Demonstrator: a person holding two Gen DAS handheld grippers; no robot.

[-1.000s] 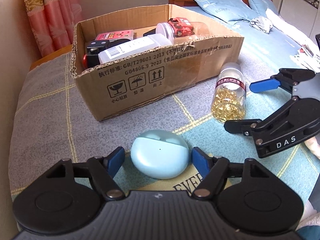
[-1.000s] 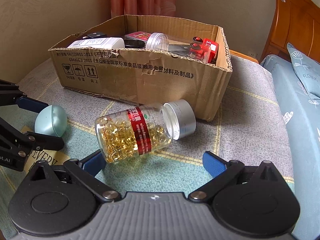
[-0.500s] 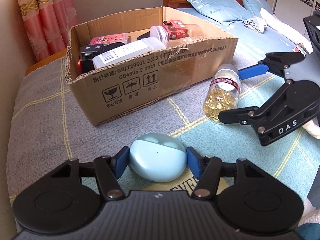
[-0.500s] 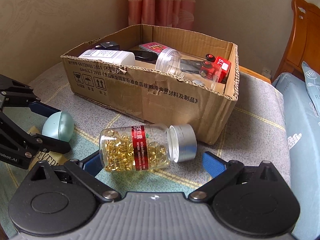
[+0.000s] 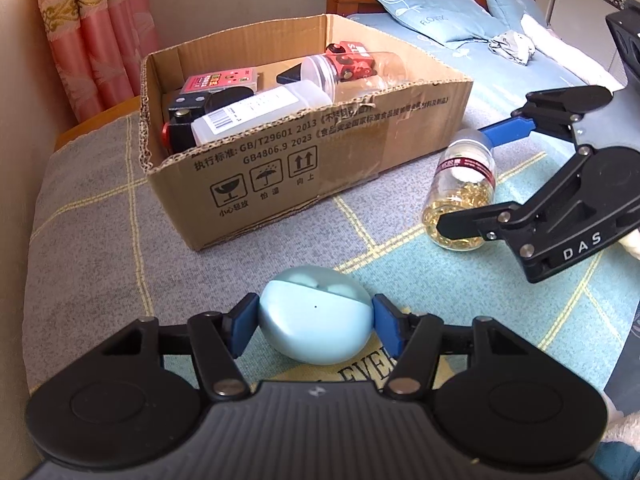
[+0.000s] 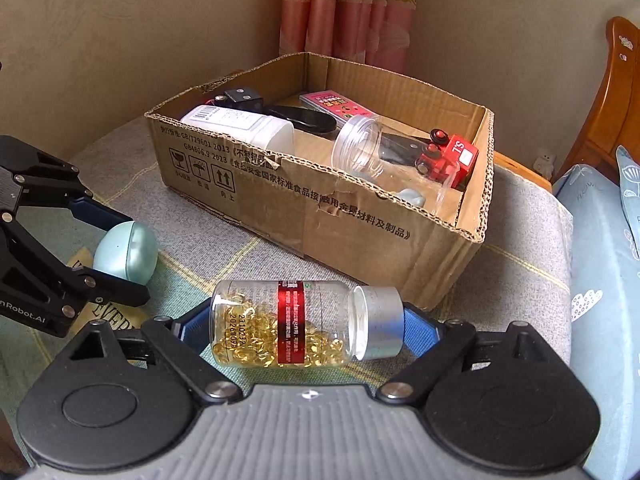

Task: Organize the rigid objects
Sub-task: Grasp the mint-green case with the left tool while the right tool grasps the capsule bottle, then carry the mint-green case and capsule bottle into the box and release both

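Note:
My left gripper (image 5: 314,322) is shut on a pale blue earbud case (image 5: 314,314) that rests on the blanket; both blue pads touch its sides. My right gripper (image 6: 306,326) is shut end to end on a clear capsule bottle (image 6: 288,322) with a red label and silver cap, lying on its side. The bottle (image 5: 460,196) and right gripper (image 5: 500,176) also show in the left wrist view; the case (image 6: 126,252) and left gripper (image 6: 104,248) show in the right wrist view. The cardboard box (image 5: 320,168) stands behind both.
The box (image 6: 320,200) holds a white bottle (image 6: 240,124), a clear jar (image 6: 396,156), a red toy truck (image 6: 448,156), a pink packet (image 6: 336,106) and black items. Curtain and wall lie behind, a bed with pillows (image 5: 432,20) to the right.
Both grippers have closed: the left on the earbud case, the right on the capsule bottle, which turned level between its fingers. Both views rose slightly.

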